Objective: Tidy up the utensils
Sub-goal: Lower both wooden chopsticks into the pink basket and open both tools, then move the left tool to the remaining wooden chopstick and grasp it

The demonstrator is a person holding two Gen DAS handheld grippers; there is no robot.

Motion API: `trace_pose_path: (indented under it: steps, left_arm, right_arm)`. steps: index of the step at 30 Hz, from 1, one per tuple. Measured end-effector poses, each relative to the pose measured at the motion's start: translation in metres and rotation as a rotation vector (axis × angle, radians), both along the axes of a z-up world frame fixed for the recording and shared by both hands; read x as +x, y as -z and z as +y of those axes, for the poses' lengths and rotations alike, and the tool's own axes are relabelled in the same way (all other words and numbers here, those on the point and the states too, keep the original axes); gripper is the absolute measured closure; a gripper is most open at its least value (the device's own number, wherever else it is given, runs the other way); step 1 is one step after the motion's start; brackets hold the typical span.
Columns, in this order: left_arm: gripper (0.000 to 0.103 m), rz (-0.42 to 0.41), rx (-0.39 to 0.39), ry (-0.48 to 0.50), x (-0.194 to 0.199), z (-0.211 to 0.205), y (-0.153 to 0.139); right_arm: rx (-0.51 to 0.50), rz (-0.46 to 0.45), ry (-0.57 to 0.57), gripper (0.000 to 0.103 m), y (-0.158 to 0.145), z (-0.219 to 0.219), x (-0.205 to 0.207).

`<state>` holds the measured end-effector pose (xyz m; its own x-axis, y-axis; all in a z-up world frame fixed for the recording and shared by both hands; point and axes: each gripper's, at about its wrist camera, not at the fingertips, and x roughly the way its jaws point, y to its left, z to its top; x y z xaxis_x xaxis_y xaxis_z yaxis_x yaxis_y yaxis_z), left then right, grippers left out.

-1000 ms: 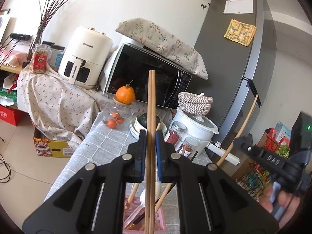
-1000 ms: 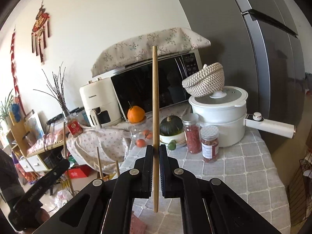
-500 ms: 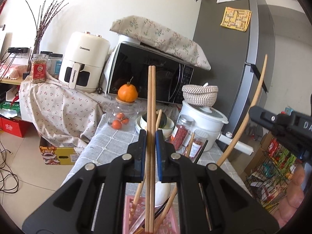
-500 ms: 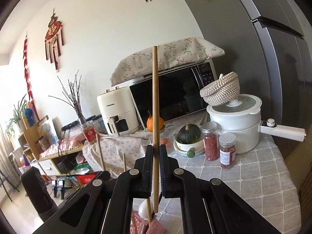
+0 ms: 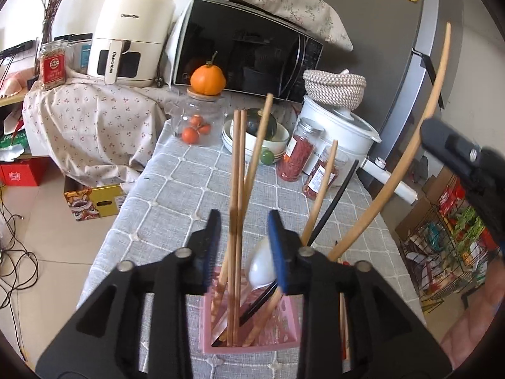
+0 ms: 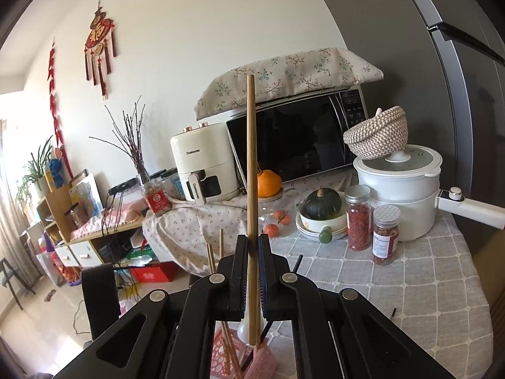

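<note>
Over the pink holder (image 5: 252, 341) on the grey tablecloth (image 5: 176, 195), my left gripper (image 5: 244, 249) has just been opening, its pads clear of the chopstick pair (image 5: 236, 189) standing in the holder between them. My right gripper (image 6: 251, 271) stays clamped on one wooden stick (image 6: 251, 170), upright above that holder.

A basket (image 5: 249, 331) stands at the near edge of the worktop (image 5: 176, 195), with chopsticks (image 5: 237, 189) upright in it. Behind it sit two jars (image 5: 298, 154), a bowl (image 5: 252, 140) and a cooker (image 5: 337, 129); the microwave (image 5: 243, 50) stands farthest back.

"CHANGHONG" on the air fryer (image 5: 131, 38)
</note>
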<state>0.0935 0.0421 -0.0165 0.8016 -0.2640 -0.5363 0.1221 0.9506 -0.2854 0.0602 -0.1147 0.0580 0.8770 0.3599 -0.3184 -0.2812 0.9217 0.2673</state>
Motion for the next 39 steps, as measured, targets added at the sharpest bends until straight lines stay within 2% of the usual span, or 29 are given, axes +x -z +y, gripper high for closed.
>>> trace_pose_path:
  steps: [1,5,7,11,18,23,28,32,37,39]
  left_arm:
    - [0.057,-0.002,-0.019,-0.010,-0.002,0.004,-0.004]
    - [0.055,0.014,-0.078,-0.045,-0.006,0.018,-0.016]
    - [0.054,0.037,-0.084,-0.069,-0.006,0.024,-0.017]
    - [0.054,0.085,-0.093,-0.107,-0.004,0.035,-0.015]
    - [0.054,0.178,-0.135,-0.096,0.000,0.037,-0.005]
    - [0.054,0.201,-0.111,-0.089,-0.001,0.033,-0.004]
    - [0.054,0.232,-0.091,-0.089,0.001,0.031,-0.001]
    - [0.054,0.239,-0.087,-0.081,-0.001,0.029,-0.001]
    - [0.054,0.220,-0.040,-0.030,-0.009,0.010,-0.006]
    - [0.054,0.223,-0.020,0.006,-0.012,-0.003,-0.007]
  right_arm:
    - [-0.001,0.006,-0.009,0.097,0.001,0.001,0.001]
    - [-0.013,0.034,-0.046,0.097,0.006,0.010,0.004]
    - [-0.036,0.053,-0.059,0.097,0.011,0.015,0.006]
    - [-0.081,0.097,-0.073,0.097,0.025,0.026,0.013]
    - [-0.121,0.139,-0.099,0.097,0.041,0.039,0.017]
    - [-0.132,0.162,-0.103,0.096,0.045,0.042,0.019]
    - [-0.152,0.233,-0.102,0.093,0.052,0.041,0.028]
    - [-0.091,0.230,-0.088,0.092,0.042,0.022,0.027]
    - [-0.026,0.219,-0.021,0.091,0.023,-0.014,0.026]
    - [-0.017,0.239,0.025,0.086,0.018,-0.031,0.027]
